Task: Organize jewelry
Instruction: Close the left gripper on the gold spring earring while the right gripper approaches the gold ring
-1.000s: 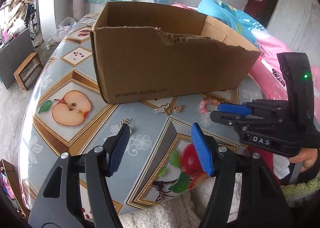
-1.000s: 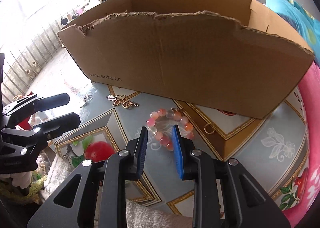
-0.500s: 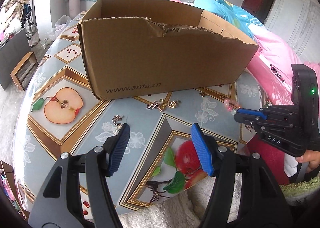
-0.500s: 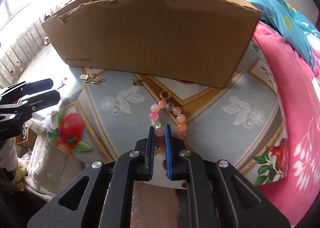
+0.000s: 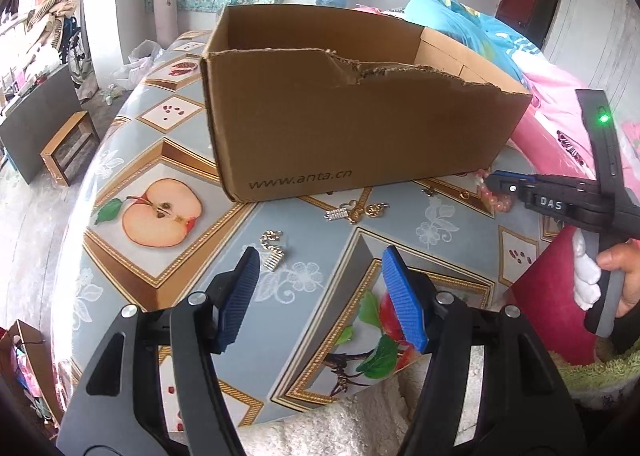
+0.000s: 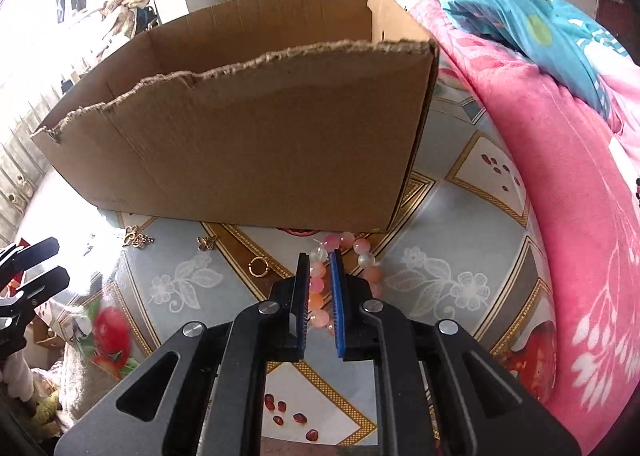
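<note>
The pink bead bracelet (image 6: pixel 320 288) is clamped in the right gripper (image 6: pixel 320 260), the left gripper (image 5: pixel 316 260) is held agape, and a lift over the torn rim of the cardboard box (image 6: pixel 248 143) at 12 o'clock is judged next.

Your pink and orange bead bracelet (image 6: pixel 320 288) is pinched between the blue pads of the right hand-held gripper (image 6: pixel 320 292), its loop hanging near the open cardboard box (image 6: pixel 256 143) (torn front rim). On the surface (image 5: pixel 320 240) in front of the box lie a rhinestone earring (image 5: pixel 273 252), gold charms (image 5: pixel 356 212), a small gold clover (image 6: pixel 206 242) and a gold ring (image 6: pixel 258 267), all apart.
</note>
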Available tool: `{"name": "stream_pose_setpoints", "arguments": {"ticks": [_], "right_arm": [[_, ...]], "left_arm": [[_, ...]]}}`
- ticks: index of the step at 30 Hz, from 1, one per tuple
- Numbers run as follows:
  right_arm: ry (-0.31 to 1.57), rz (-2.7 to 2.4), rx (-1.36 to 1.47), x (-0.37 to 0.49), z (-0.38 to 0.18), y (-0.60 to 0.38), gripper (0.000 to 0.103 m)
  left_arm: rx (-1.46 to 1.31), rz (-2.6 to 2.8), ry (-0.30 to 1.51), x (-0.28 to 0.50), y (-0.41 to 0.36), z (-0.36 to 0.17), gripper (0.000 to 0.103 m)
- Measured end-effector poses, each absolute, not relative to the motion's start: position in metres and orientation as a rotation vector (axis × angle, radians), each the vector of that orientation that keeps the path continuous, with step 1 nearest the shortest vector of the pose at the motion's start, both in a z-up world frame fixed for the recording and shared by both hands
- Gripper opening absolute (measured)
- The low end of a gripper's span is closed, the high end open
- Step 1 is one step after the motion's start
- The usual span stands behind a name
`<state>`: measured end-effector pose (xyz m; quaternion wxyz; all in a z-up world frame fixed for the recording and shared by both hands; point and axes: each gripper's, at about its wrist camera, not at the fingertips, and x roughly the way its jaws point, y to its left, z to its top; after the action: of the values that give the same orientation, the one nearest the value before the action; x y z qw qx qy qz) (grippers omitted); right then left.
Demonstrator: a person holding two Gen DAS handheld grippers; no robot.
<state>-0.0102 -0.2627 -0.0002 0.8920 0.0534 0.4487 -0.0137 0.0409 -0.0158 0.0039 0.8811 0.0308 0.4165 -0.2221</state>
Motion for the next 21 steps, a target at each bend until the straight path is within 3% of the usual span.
{"name": "stream_pose_setpoints", "arguments": {"ticks": [5,13,21], "right_arm": [[0.857,0.041,0.132,-0.029,0.017,-0.245,0.011],[0.854,0.190,0.131,-0.023,0.021,-0.202,0.011],[0.852,0.231,0.133,-0.026,0.020,-0.184,0.011]], "left_arm": [[0.088,-0.412,0.866,0.051,-0.009,0.001,0.058],[0.143,-0.405,0.938,0.071,-0.011,-0.016,0.019],[0.170,-0.437,0.912,0.069,-0.015,-0.020,0.015]]}}
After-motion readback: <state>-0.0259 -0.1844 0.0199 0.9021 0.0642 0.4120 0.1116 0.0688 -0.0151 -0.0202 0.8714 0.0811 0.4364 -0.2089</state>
